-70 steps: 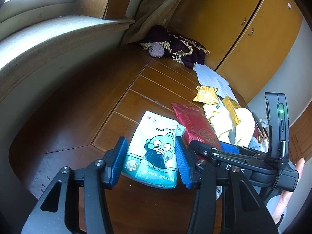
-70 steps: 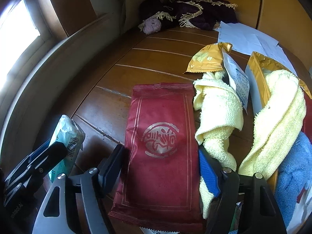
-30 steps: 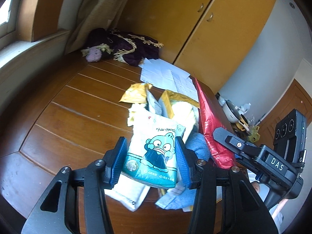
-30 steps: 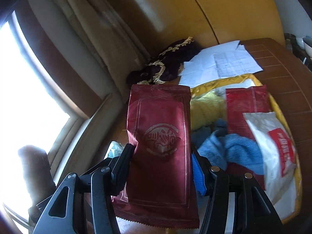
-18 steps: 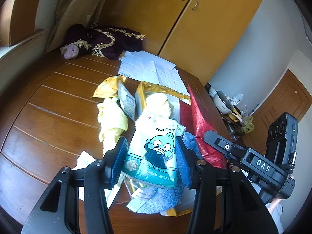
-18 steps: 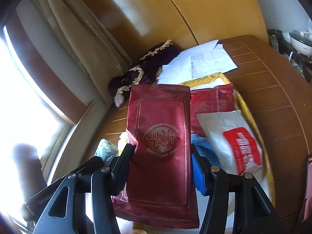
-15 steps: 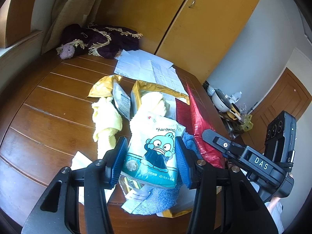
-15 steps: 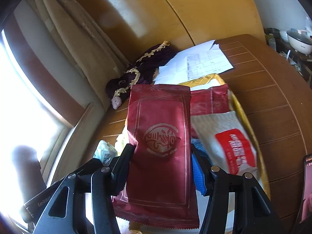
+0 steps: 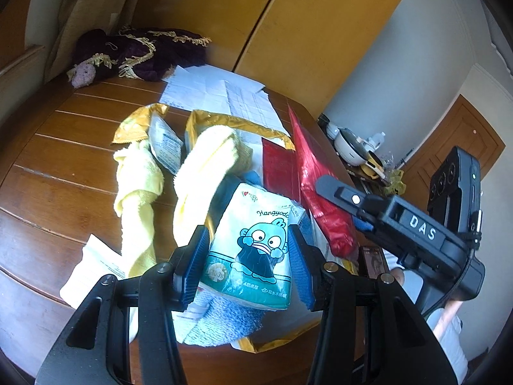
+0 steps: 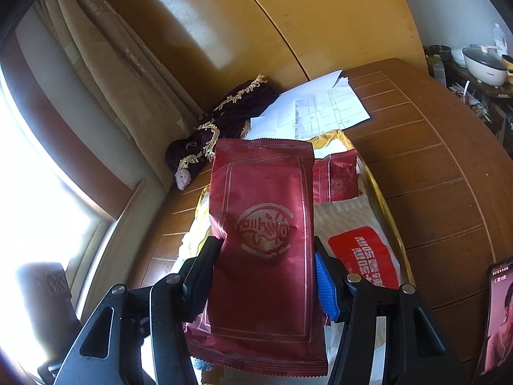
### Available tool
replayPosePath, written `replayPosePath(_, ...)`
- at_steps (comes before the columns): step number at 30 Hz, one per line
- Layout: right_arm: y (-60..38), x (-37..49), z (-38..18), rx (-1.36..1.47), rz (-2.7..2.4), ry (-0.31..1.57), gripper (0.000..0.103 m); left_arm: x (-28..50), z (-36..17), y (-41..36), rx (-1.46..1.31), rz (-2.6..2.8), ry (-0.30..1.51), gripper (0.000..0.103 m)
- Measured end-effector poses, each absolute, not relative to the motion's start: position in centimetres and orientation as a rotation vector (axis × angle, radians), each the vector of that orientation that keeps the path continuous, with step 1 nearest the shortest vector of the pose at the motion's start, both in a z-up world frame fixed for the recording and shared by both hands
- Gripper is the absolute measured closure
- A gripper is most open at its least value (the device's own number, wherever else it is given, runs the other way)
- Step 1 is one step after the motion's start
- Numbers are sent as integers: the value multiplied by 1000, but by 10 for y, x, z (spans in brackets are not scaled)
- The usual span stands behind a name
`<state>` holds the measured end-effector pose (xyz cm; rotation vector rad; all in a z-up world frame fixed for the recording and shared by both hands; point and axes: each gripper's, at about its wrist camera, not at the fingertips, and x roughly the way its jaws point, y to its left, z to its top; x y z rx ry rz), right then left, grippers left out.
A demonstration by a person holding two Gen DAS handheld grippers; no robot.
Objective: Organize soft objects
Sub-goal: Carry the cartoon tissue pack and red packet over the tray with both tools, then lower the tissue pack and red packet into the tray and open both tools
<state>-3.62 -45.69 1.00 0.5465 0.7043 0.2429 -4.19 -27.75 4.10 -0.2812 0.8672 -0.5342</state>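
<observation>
The left hand-held gripper [image 9: 247, 264] is clamped on a soft white-and-teal tissue pack printed with a blue cartoon fish [image 9: 256, 250], its blue-padded fingers [image 9: 195, 266] pressing both sides. The pack sits low in the centre of the left wrist frame, above a pile on the brown wooden surface [image 9: 57, 147]. In that pile are a folded pale yellow towel [image 9: 205, 166], a second twisted pale yellow towel [image 9: 138, 192] to its left, and a blue terry cloth [image 9: 231, 320] beneath the pack, on what looks like a large gold-edged bag [image 9: 237, 122], though its shape is hard to read.

The right hand-held gripper [image 10: 266, 272] is closed on a dark red foil packet with a round pale emblem [image 10: 263, 234], held upright in the middle of the right wrist frame. In the left wrist frame that same packet appears edge-on at centre right. Behind it lies a smaller dark red foil packet [image 10: 336, 176], and to the lower right a white pouch with a red label [image 10: 362, 250].

At the upper part of both frames lie white printed paper sheets [image 10: 323, 109] and a dark purple cloth with gold fringe [image 9: 141, 51]. A phone with a lit screen [image 10: 497, 317] shows at the right edge of the right wrist frame.
</observation>
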Motion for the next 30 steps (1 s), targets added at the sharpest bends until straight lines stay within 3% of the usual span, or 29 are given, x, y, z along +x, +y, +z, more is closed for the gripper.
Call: replayPosePath(30, -474, -6, 9, 506, 196, 750, 46, -52, 9, -343, -147, -685, 1022, 56)
